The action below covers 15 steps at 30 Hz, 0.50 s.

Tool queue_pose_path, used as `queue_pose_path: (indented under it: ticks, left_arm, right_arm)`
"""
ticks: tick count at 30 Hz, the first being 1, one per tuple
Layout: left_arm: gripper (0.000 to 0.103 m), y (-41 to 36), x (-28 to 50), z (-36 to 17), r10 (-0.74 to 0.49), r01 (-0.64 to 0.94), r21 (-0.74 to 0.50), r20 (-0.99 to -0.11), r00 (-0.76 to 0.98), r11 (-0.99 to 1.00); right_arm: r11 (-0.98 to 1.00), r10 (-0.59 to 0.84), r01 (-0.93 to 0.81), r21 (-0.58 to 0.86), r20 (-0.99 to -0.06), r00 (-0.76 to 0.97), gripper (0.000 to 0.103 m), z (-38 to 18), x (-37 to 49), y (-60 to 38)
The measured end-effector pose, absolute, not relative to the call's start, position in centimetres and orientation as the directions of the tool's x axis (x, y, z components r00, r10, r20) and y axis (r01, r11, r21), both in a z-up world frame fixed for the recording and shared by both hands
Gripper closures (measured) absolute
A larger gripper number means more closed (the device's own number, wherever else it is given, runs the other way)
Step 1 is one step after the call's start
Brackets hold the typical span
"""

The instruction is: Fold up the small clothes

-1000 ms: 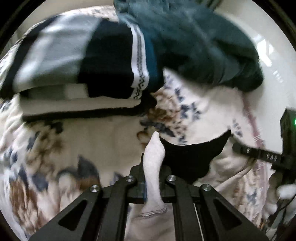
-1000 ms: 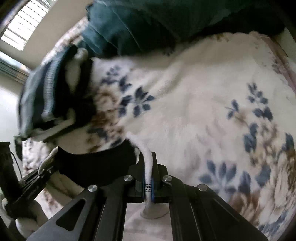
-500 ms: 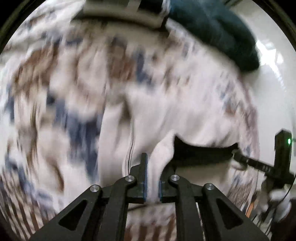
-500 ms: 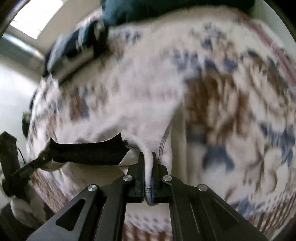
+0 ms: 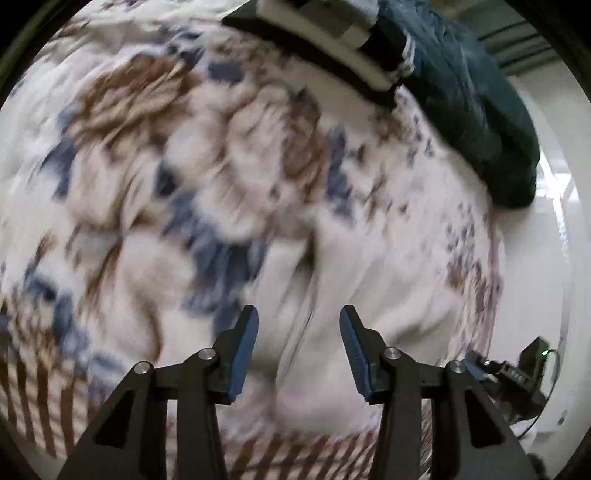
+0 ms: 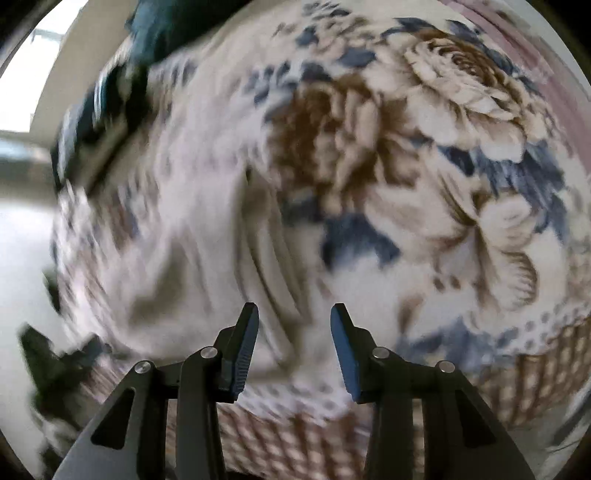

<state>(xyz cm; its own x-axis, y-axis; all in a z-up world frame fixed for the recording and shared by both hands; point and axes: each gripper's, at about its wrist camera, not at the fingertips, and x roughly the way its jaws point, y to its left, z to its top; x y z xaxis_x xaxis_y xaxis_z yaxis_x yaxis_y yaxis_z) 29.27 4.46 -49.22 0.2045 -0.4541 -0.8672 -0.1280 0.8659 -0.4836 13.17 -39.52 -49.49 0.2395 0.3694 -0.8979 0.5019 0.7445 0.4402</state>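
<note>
Lying pale and rumpled, the white garment sits below both opening, unclenched tools.

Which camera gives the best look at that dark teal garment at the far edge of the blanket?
The left wrist view: the dark teal garment lies along the upper right, next to folded striped clothes, its bulk fairly clear. The right wrist view catches only a blurred corner of it at the upper left.
</note>
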Motion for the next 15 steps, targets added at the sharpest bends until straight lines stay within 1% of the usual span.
queue_pose_path:
  ticks: [2,3,6,7,8,9,11,12,15]
  left_arm:
    - [0.06,3.6,31.1,-49.1,-0.457,-0.115,-0.488,-0.862,0.22,0.865]
    - [0.056,3.0,32.1,-49.5,-0.467,-0.102,-0.493,-0.86,0.205,0.864]
    - [0.056,0.6,35.2,-53.2,-0.439,-0.071,-0.447,-0.892,0.107,0.892]
    - [0.057,0.3,35.8,-54.2,-0.423,-0.064,-0.429,-0.902,0.086,0.901]
    - [0.07,0.1,36.3,-55.0,-0.401,-0.055,-0.406,-0.912,0.081,0.912]
    - [0.083,0.0,36.6,-55.4,-0.402,-0.042,-0.406,-0.912,0.088,0.913]
    - [0.087,-0.3,37.2,-55.7,-0.384,0.015,-0.384,-0.919,0.092,0.923]
    - [0.088,-0.5,37.4,-55.5,-0.368,0.047,-0.365,-0.926,0.086,0.93]
    - [0.088,-0.9,38.6,-55.7,-0.353,0.083,-0.348,-0.934,0.05,0.934]
  right_arm:
    - [0.701,0.409,0.519,0.489,-0.872,0.268,0.06,-50.2,15.1,-39.6]
    - [0.681,0.433,0.52,0.515,-0.856,0.282,0.06,-50.8,16.3,-39.3]
    - [0.642,0.474,0.515,0.569,-0.822,0.317,0.061,-52.4,19.3,-38.3]
    - [0.651,0.455,0.524,0.55,-0.835,0.311,0.07,-52.8,20.2,-37.7]
    - [0.661,0.439,0.524,0.537,-0.843,0.311,0.081,-52.9,20.5,-37.8]
    - [0.686,0.399,0.526,0.503,-0.865,0.305,0.095,-52.7,21.1,-37.4]
    - [0.703,0.348,0.539,0.464,-0.885,0.308,0.097,-52.5,21.8,-37.3]
    - [0.71,0.323,0.548,0.442,-0.896,0.305,0.1,-52.4,21.9,-37.6]
    - [0.711,0.307,0.568,0.415,-0.91,0.28,0.1,-52.8,22.3,-38.8]
